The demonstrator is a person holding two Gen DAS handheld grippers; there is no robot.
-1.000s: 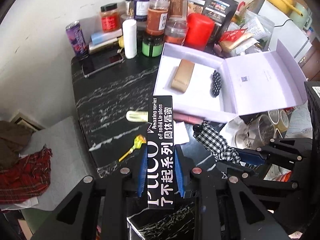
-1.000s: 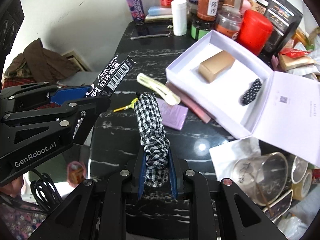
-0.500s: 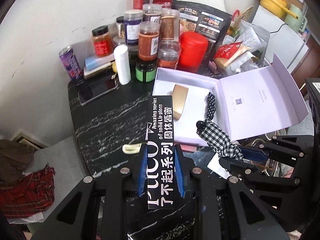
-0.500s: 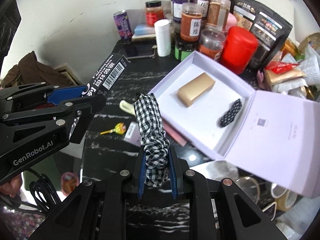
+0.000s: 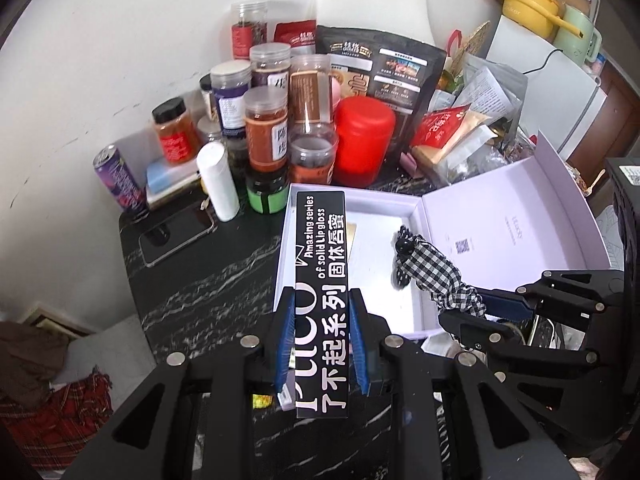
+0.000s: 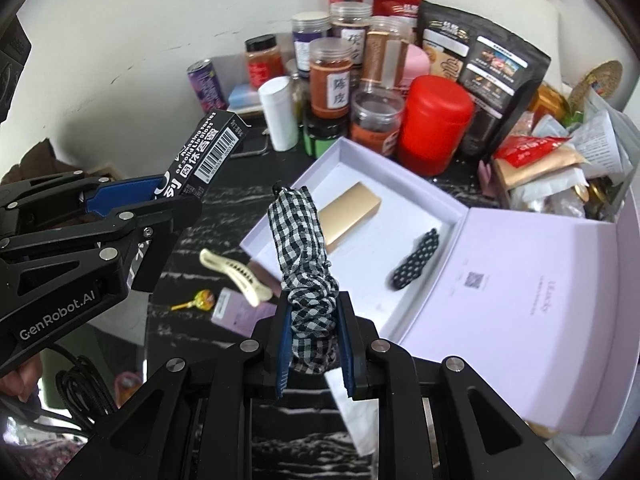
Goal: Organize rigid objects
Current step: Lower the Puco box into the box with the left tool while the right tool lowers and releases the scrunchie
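Observation:
My left gripper [image 5: 318, 336] is shut on a long black lip gloss box [image 5: 320, 272] with white lettering, held above the near left edge of the open lilac gift box [image 5: 376, 208]. My right gripper [image 6: 312, 340] is shut on a black-and-white checked fabric hair clip [image 6: 300, 240], held above the gift box's near left corner [image 6: 256, 244]. Inside the box lie a gold bar-shaped box [image 6: 348, 212] and a black dotted hair clip [image 6: 414, 264]. The lip gloss box also shows in the right wrist view [image 6: 204, 152].
Jars [image 5: 266, 128], a red canister [image 5: 364, 144], a white bottle [image 5: 218, 180], a can [image 5: 118, 180], a phone [image 5: 176, 232] and snack bags [image 5: 392, 72] crowd the back of the black marble table [image 5: 200, 280]. A cream hair claw [image 6: 236, 272], a lollipop [image 6: 198, 300] and a lilac card [image 6: 236, 312] lie on it.
Both grippers have risen and moved forward with their loads, toward the open gift box. The table and loose items now sit lower and farther away in both views.

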